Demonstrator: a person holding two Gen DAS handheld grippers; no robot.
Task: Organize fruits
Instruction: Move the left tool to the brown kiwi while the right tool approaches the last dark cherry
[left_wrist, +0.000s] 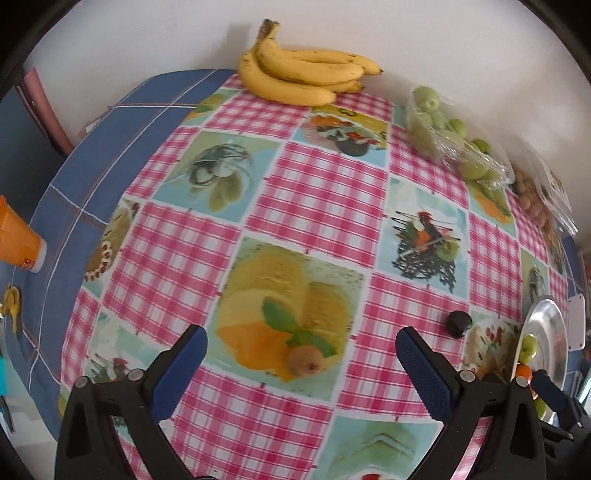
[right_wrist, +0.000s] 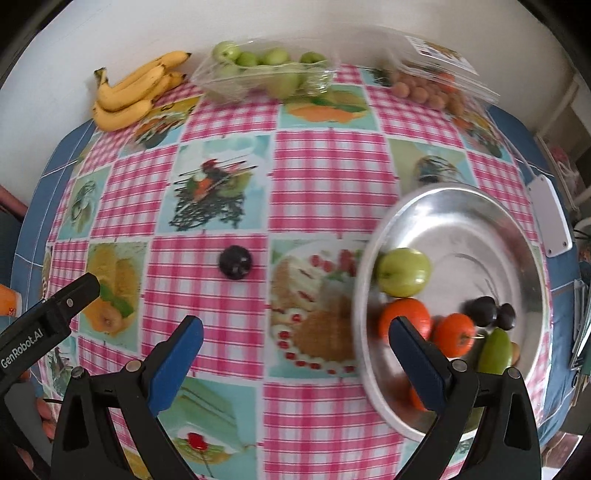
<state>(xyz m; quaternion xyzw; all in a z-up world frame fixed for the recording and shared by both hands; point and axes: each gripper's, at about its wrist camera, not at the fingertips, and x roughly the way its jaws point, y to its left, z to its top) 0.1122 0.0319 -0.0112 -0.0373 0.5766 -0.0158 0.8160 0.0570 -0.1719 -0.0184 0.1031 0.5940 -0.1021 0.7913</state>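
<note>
Steel-bright and shallow, the metal plate (right_wrist: 461, 206) lies just ahead and to the right of the right claw (right_wrist: 295, 354), whose right finger overlaps its near rim in the right wrist view. In it so far: one green apple (right_wrist: 403, 272), several orange fruits (right_wrist: 406, 320), two dark plums (right_wrist: 489, 312) and an elongated green fruit (right_wrist: 495, 351). That looks like a fair start, not a finish.

Still loose is a dark plum (right_wrist: 235, 263), alone on the checked tablecloth (right_wrist: 325, 177), ahead and slightly left of the right claw, well apart from the plate. A small brownish fruit (left_wrist: 304, 361) sits between the fingers of the left claw (left_wrist: 301, 354), close in front, though it may be partly confused with the printed picture under it.

Farther ahead of both claws, along the wall, the bananas (left_wrist: 303, 72), the clear pack of green apples (right_wrist: 266, 74) and a clear tray of small brown fruits (right_wrist: 428, 90) remain ungathered.

Both claws are spread wide and empty. My judgement: roughly the first half is done, with the loose plum the likeliest next pick.
</note>
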